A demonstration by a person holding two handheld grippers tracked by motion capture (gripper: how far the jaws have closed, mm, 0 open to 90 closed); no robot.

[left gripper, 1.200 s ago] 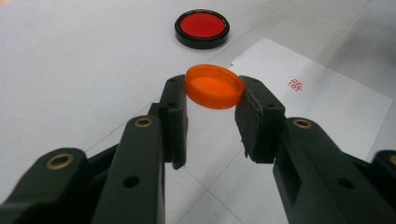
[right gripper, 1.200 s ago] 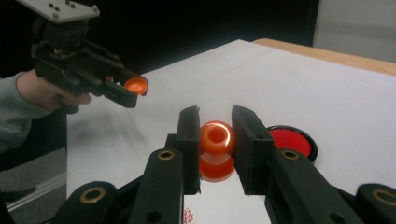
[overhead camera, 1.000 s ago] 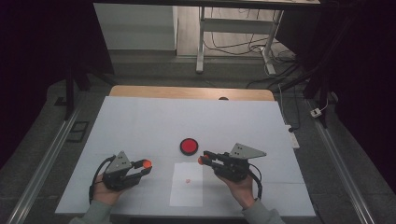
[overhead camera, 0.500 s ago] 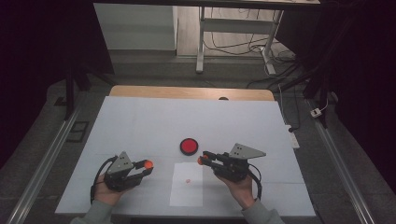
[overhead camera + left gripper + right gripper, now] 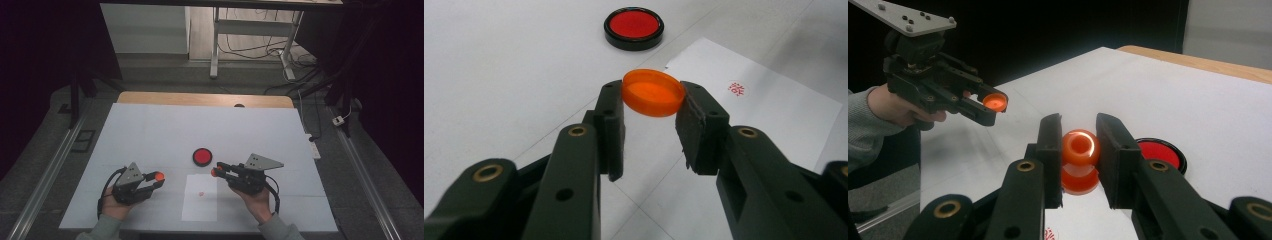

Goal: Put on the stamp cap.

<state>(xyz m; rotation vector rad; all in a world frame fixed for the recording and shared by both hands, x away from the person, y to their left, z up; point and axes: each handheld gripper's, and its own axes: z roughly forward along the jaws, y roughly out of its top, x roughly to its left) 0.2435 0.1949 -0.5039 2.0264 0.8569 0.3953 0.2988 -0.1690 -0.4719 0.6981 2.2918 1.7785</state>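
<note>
My left gripper (image 5: 158, 177) is at the table's front left, shut on a flat orange cap (image 5: 654, 94) that it grips by the rim just above the surface. Across the gap, my right gripper (image 5: 217, 172) points left and is shut on an orange stamp body (image 5: 1080, 152), holding it by the narrow neck. A round red ink pad (image 5: 202, 156) in a black case lies between and just beyond the two tips. A white paper sheet (image 5: 200, 202) lies in front of the pad and carries a small red stamp mark (image 5: 737, 88).
The white tabletop (image 5: 150, 130) stretches back to a wooden edge (image 5: 200, 99). In the right gripper view the other gripper (image 5: 938, 82) shows farther off with the cap (image 5: 994, 102). A white desk frame (image 5: 215, 45) and cables stand on the floor beyond.
</note>
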